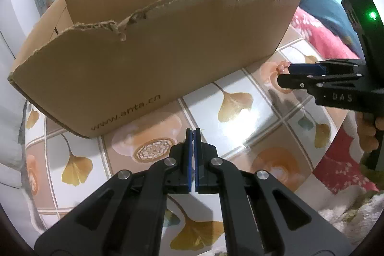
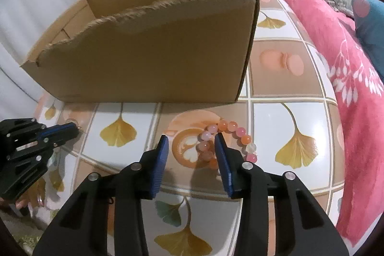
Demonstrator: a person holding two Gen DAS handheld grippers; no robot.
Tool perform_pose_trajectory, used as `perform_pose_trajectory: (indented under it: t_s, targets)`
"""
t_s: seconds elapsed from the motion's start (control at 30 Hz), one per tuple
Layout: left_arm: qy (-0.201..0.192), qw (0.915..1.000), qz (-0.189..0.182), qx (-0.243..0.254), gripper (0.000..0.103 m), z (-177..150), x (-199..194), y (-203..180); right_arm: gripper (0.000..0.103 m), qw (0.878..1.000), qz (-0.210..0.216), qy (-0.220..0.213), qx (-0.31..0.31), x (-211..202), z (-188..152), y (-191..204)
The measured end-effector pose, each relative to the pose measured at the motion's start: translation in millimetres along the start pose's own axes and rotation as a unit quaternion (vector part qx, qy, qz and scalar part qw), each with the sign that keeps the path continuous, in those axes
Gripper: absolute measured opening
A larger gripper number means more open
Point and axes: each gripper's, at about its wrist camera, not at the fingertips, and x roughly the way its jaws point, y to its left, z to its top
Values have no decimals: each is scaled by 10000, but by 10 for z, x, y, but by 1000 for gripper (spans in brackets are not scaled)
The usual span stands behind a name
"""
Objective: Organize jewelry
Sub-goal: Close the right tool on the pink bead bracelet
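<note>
Right hand-held gripper gapes wide over the bead bracelet, right finger touching beads, near the cardboard box; left hand-held gripper is closed, empty.

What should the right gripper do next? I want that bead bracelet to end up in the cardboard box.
Probably close the right gripper. It is open, with one side of the bead bracelet lying on the table between its blue pads; the right pad sits inside the loop. The cardboard box stands open-topped just behind, so lifting comes after.

Two low wrist views, shared cardboard box.
</note>
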Motion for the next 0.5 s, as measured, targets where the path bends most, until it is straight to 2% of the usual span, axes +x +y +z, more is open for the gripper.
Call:
perform_pose_trajectory:
  t_s: [0.07, 0.23, 0.5]
  targets:
    - [29, 10000, 28, 18, 1, 6, 32, -31, 31, 10000, -12, 49, 10, 27, 1, -1]
    - [71, 9999, 77, 47, 1, -7, 53, -33, 29, 10000, -64, 46, 32, 37, -20, 12]
    - [123, 9999, 79, 57, 1, -16, 77, -44, 18, 9998, -147, 67, 85, 53, -3, -17]
